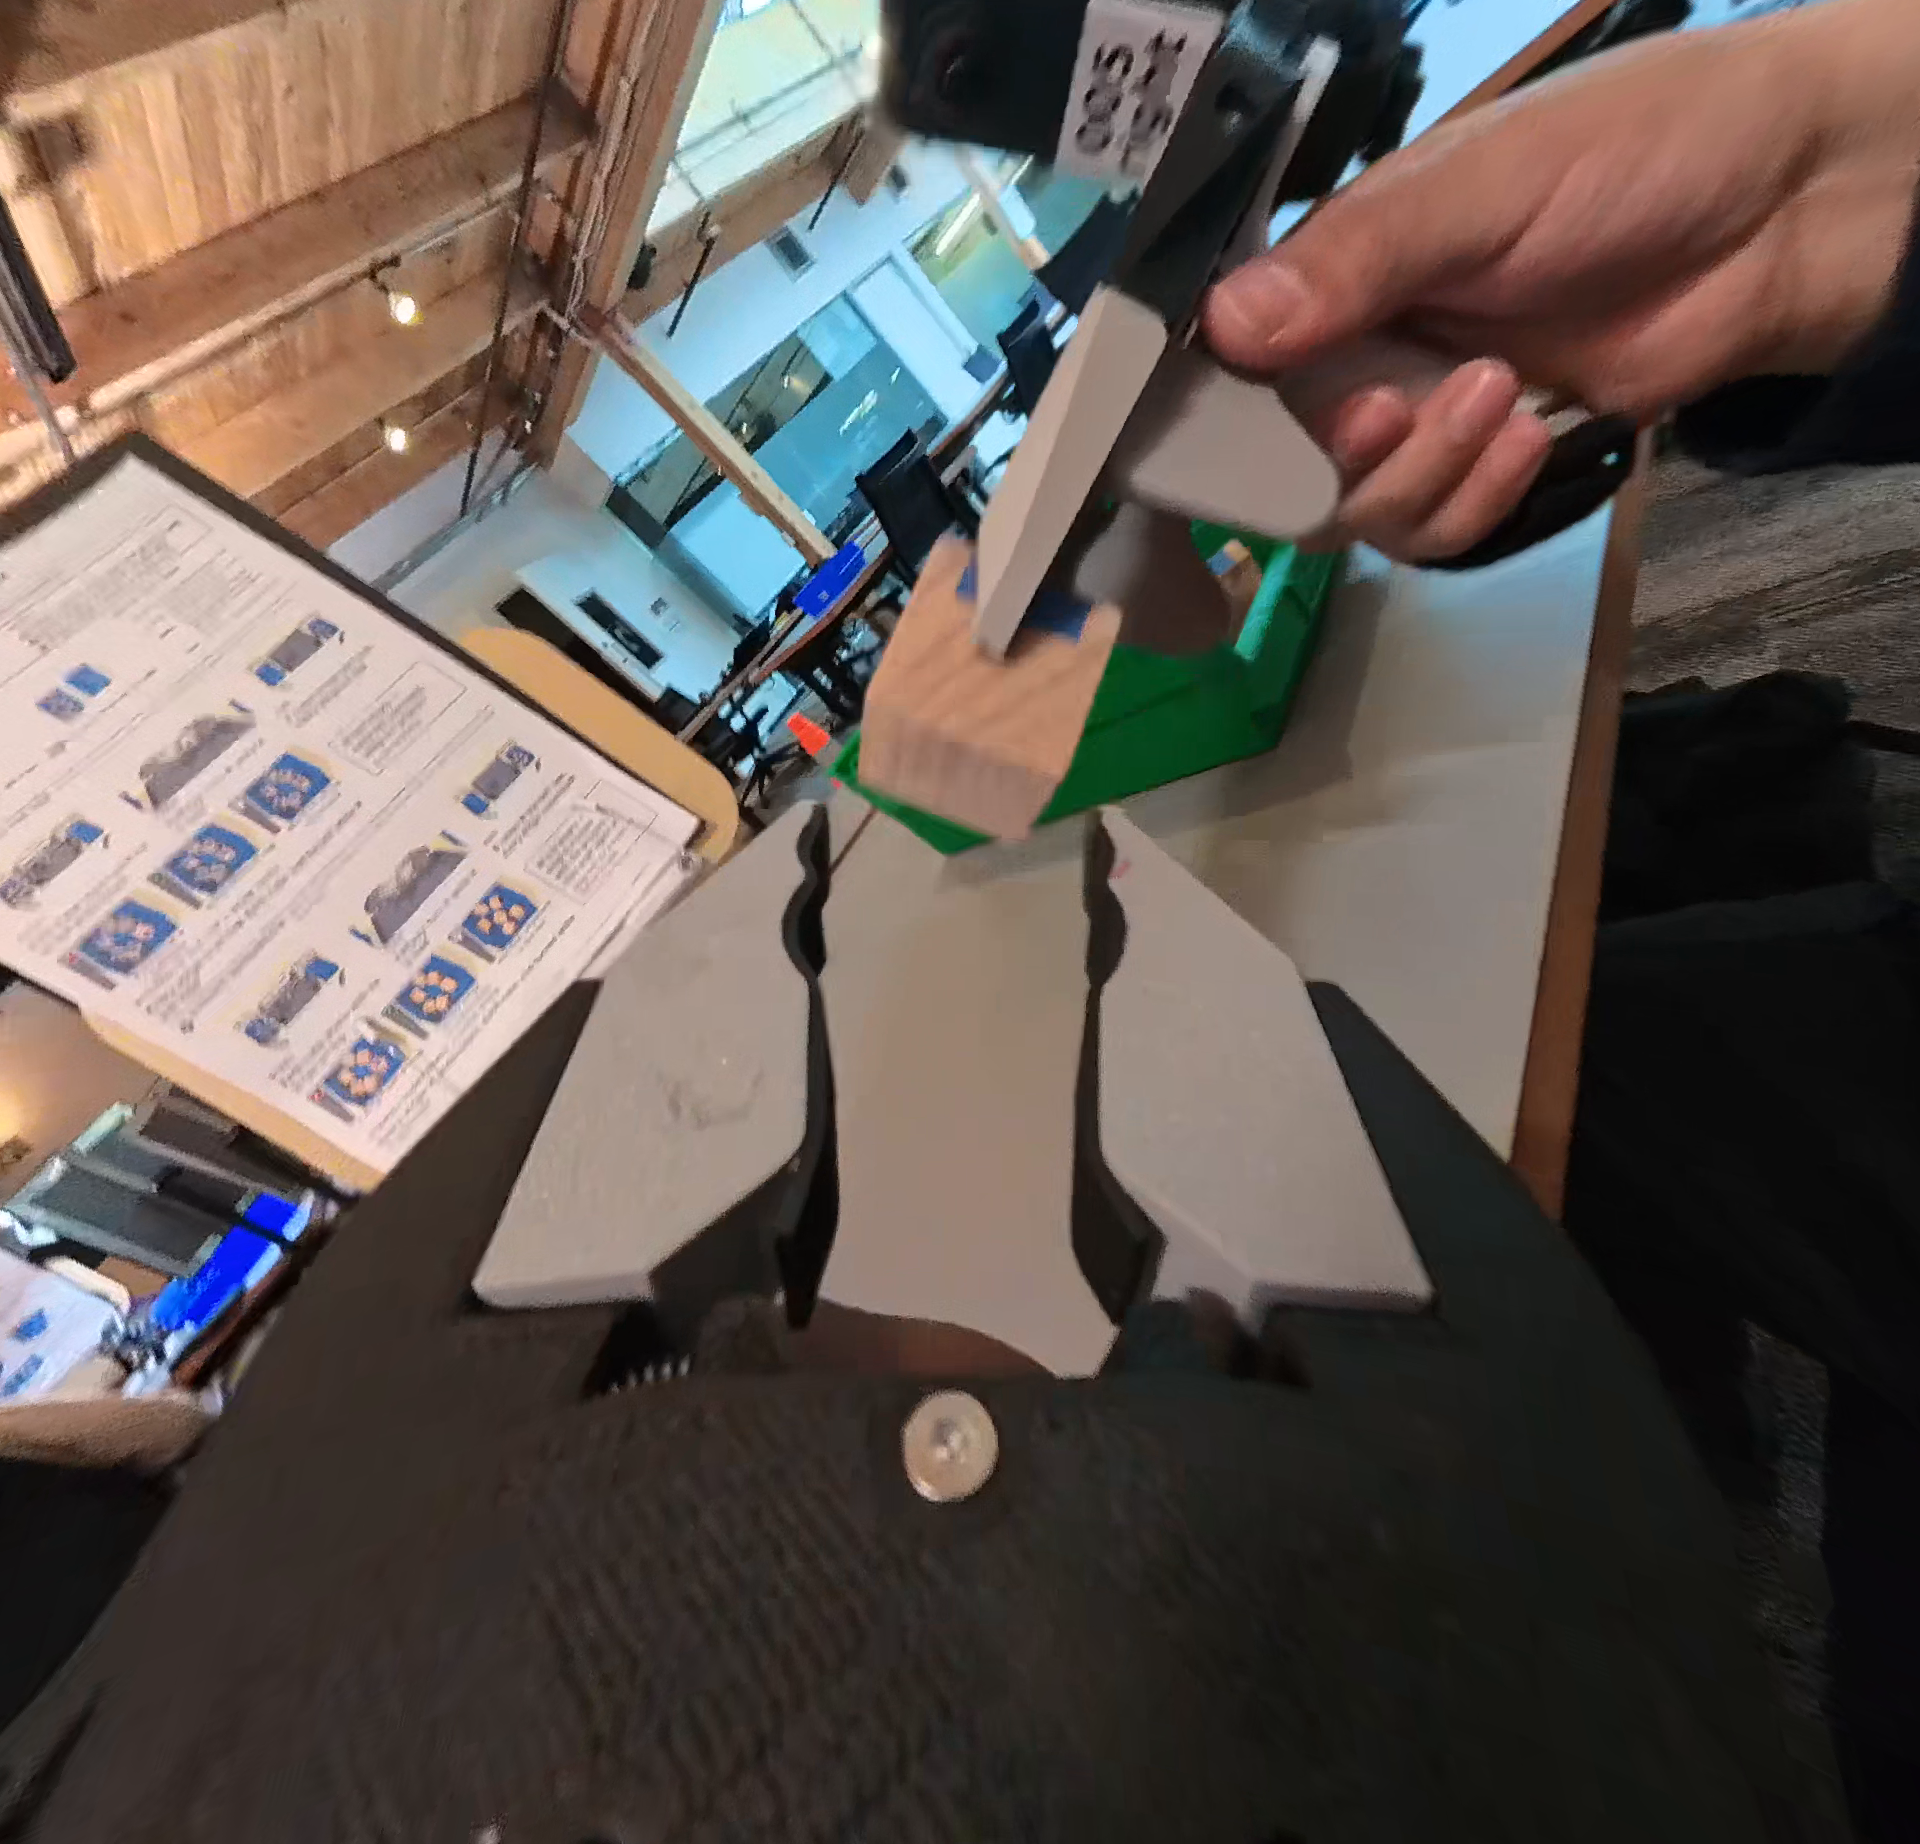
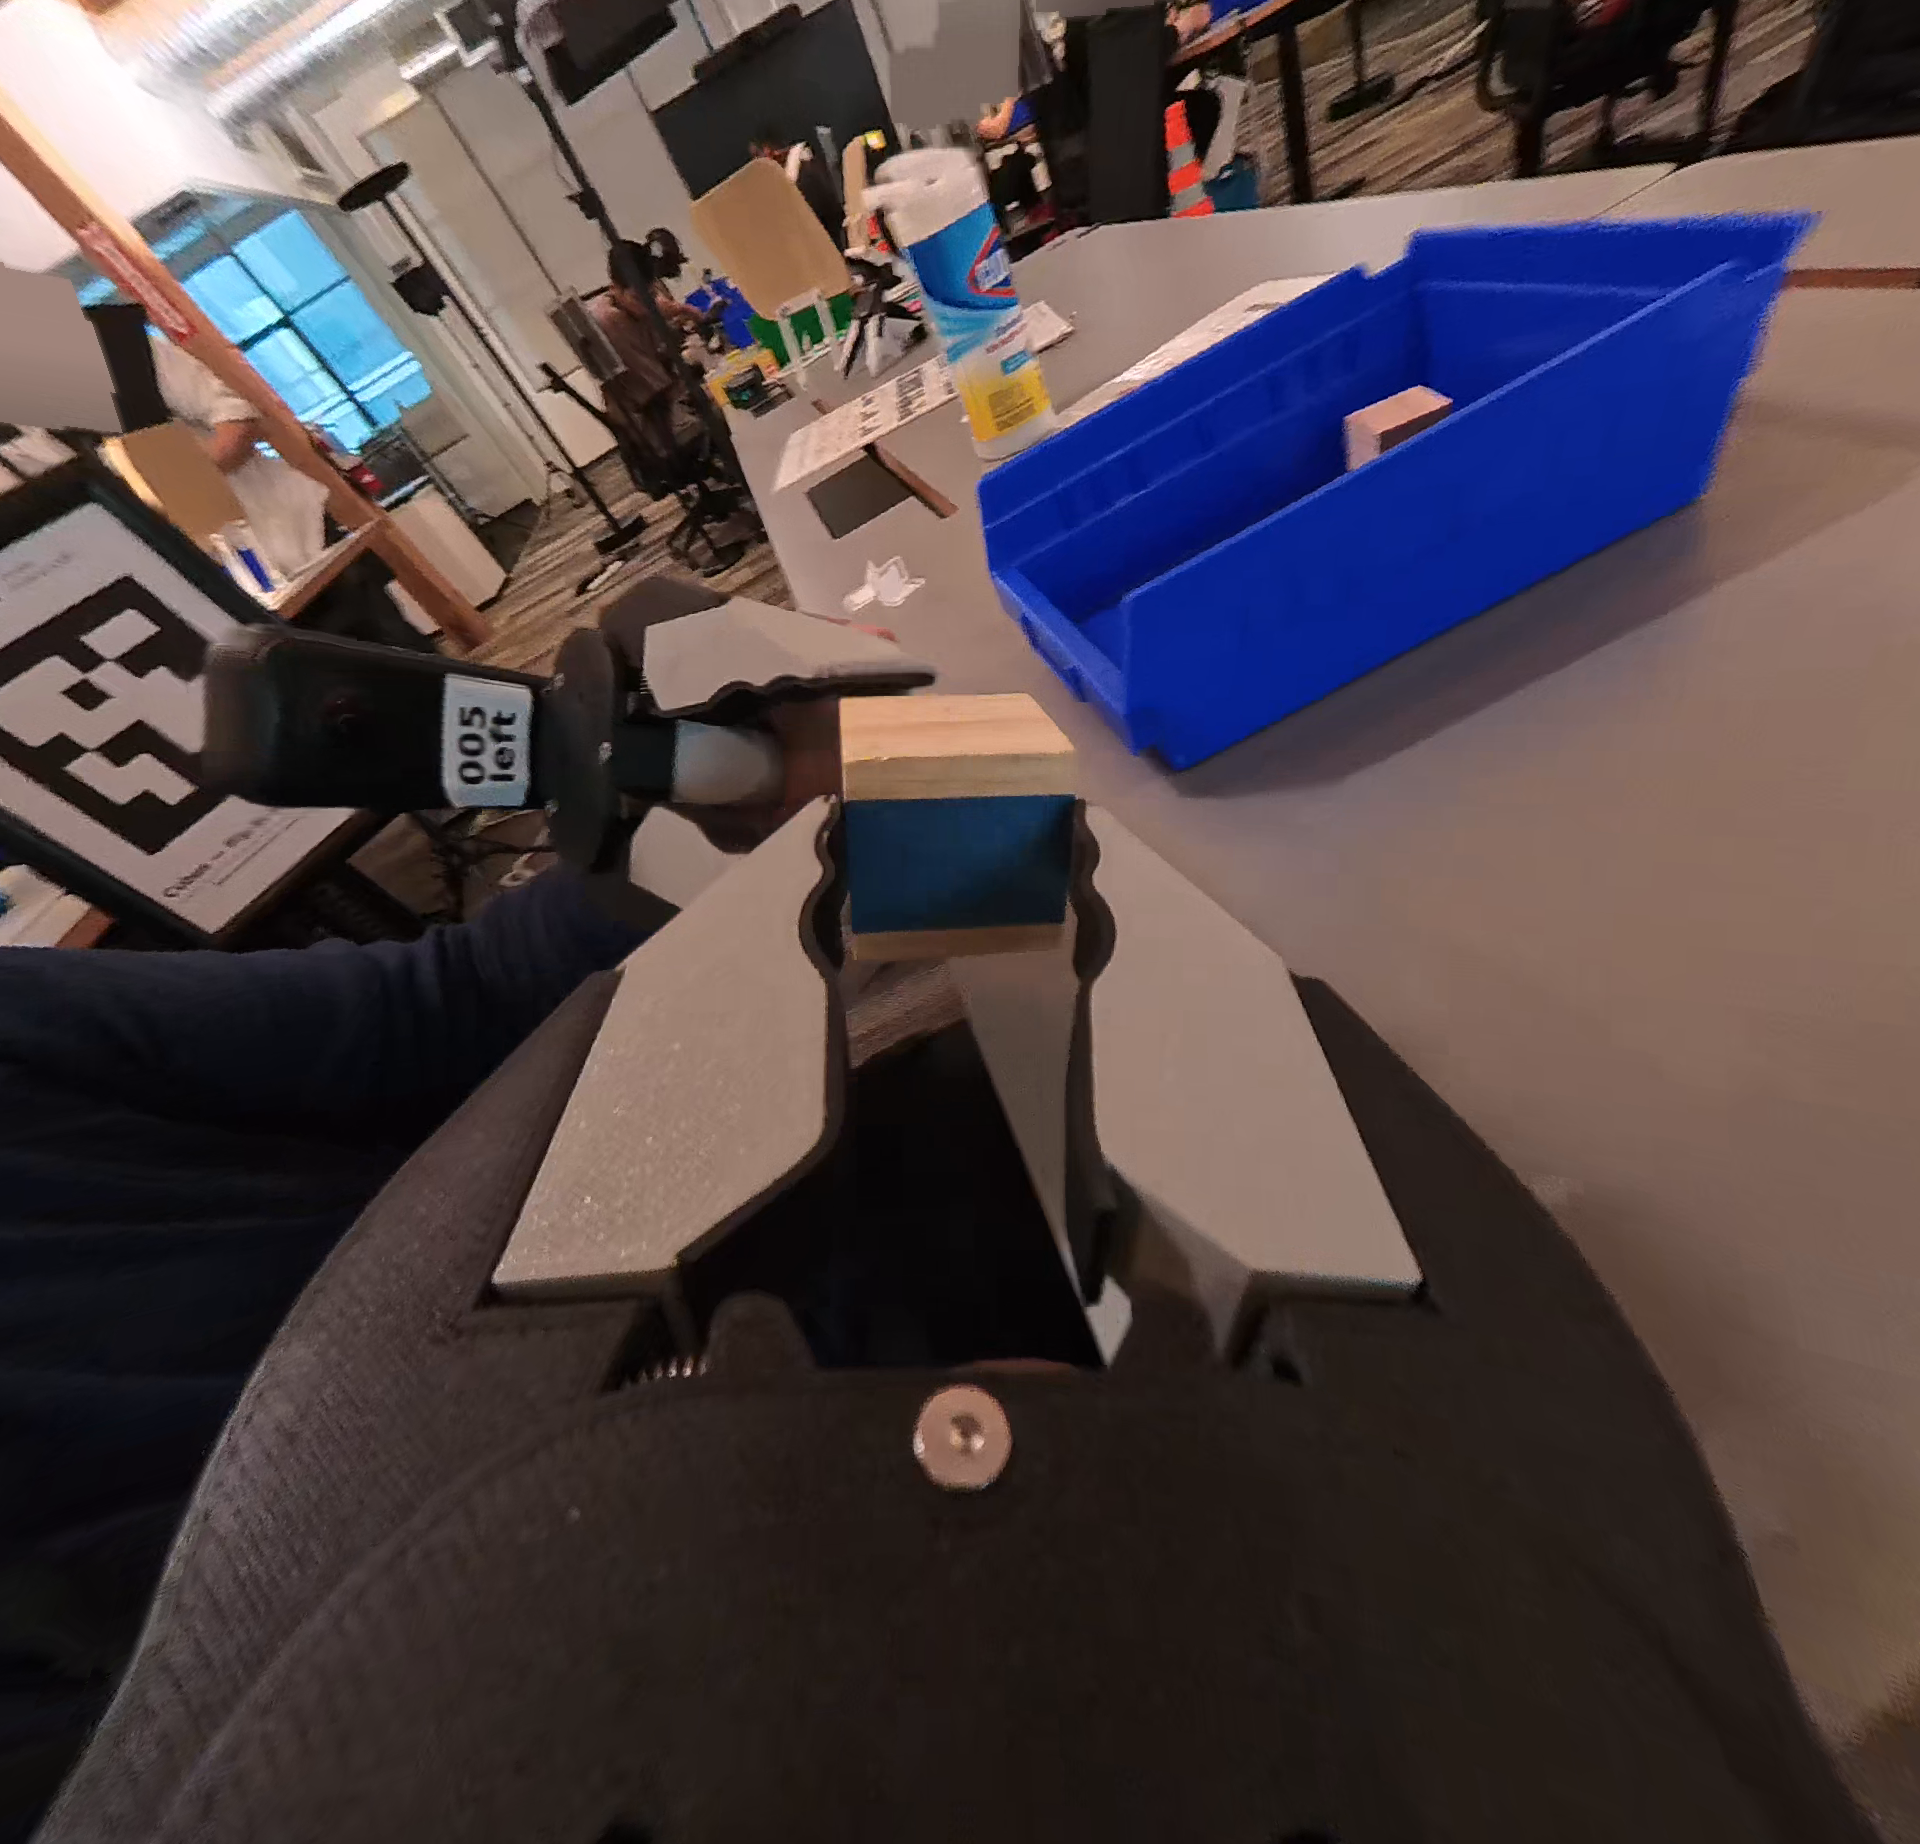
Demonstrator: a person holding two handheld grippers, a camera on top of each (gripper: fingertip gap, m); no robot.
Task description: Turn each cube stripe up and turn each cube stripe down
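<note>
Holding wooden cube [image 2: 958, 826] in air betw. right gripper [image 2: 957, 875] jaws, blue stripe facing cam. Left gripper [image 1: 957, 872] jaws gaping wide, empty, just before cube. Risking slip onto counter [image 2: 1455, 963] if releasing too early during handover; blurring also.

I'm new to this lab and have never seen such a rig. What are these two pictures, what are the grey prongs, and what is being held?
No robot here: a person holds a hand tool with a two-fingered claw in each hand. Each tool carries a camera looking along its fingers, so each picture shows its own claw at the bottom. In the right tool's view, the right claw grips a wooden cube with a blue stripe facing the camera, above a grey table. A blue bin holding another block stands behind. In the left tool's view, the left claw is open and empty, facing that cube; a green bin sits beyond.
</note>
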